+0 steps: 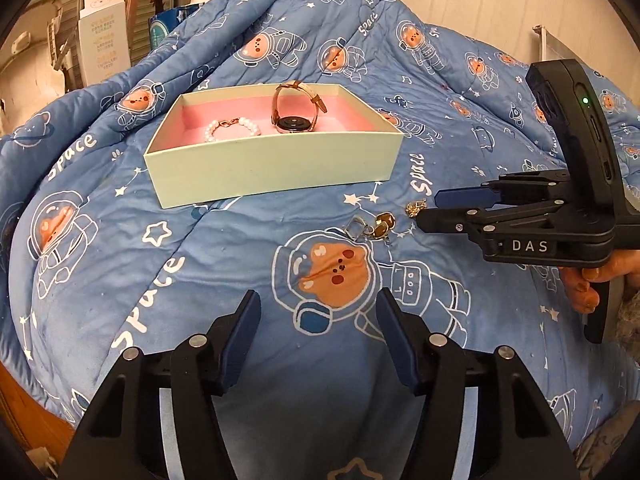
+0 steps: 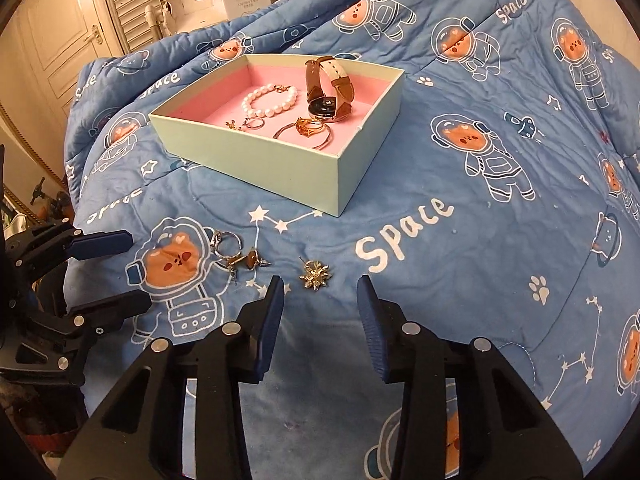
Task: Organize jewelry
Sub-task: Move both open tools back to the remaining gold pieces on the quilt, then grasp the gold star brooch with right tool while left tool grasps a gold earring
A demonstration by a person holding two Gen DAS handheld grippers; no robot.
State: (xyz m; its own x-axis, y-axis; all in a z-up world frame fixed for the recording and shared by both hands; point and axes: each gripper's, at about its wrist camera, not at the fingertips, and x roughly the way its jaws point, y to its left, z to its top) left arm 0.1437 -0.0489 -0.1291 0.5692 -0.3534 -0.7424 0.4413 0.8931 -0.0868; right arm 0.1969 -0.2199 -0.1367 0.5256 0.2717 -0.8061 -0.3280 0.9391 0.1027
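Observation:
A pale green box (image 1: 276,164) (image 2: 280,168) with a pink lining sits on the blue quilt. It holds a pearl bracelet (image 2: 270,100), a brown-strap watch (image 2: 328,88) and several rings (image 2: 308,128). On the quilt in front lie a gold star-shaped piece (image 2: 315,276) (image 1: 416,208), amber earrings (image 2: 248,262) (image 1: 384,225) and a silver ring (image 2: 226,244) (image 1: 356,229). My right gripper (image 2: 320,300) (image 1: 426,208) is open, just short of the gold piece. My left gripper (image 1: 318,312) (image 2: 132,272) is open and empty, near the earrings.
The quilt (image 1: 200,272) bulges up behind the box. White cartons (image 1: 104,48) and shelving stand at the back left. A white door (image 2: 60,32) is at the far left in the right wrist view.

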